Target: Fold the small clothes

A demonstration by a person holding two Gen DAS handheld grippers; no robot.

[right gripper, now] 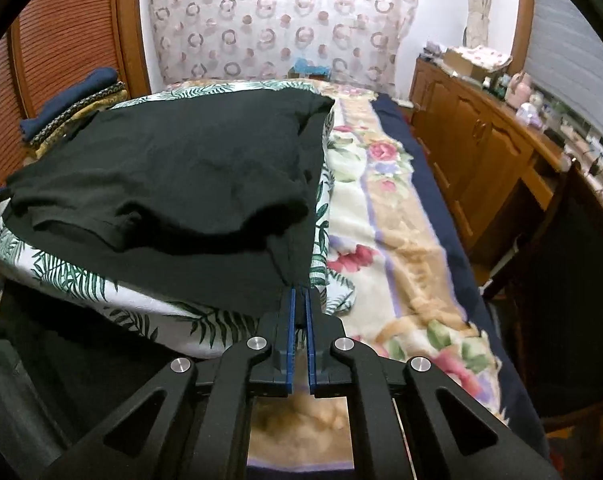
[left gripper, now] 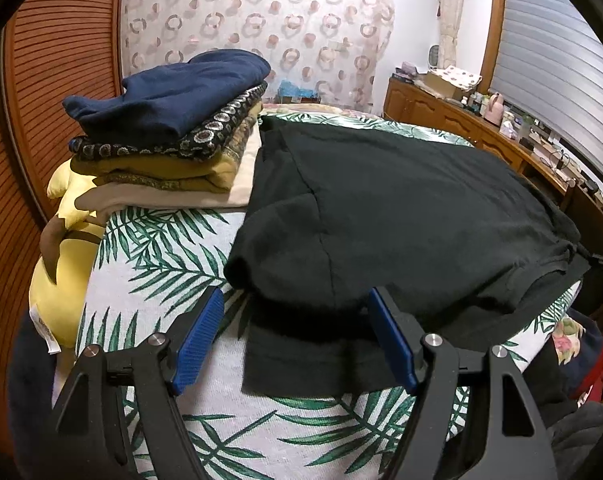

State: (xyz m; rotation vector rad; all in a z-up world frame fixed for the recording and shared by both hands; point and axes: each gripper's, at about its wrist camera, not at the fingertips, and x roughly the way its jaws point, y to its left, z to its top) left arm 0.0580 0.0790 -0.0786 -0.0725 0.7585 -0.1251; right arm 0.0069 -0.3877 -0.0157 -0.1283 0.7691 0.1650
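A black garment (left gripper: 401,208) lies partly folded on a leaf-print cushion (left gripper: 161,260), with one sleeve hanging over the near edge. My left gripper (left gripper: 295,296) stands open just over that sleeve, its blue pads (left gripper: 199,340) wide apart and not pressing the cloth. In the right wrist view the same black garment (right gripper: 181,184) covers the leaf-print cushion (right gripper: 73,276). My right gripper (right gripper: 300,294) is shut on the garment's near right corner, and the cloth runs up taut from between its blue pads (right gripper: 288,336).
A stack of folded clothes (left gripper: 173,120), navy on top, sits at the cushion's far left beside a yellow plush toy (left gripper: 61,280). A floral blanket (right gripper: 401,240) covers the bed to the right. A wooden cabinet (right gripper: 481,152) and a dark chair (right gripper: 573,280) stand further right.
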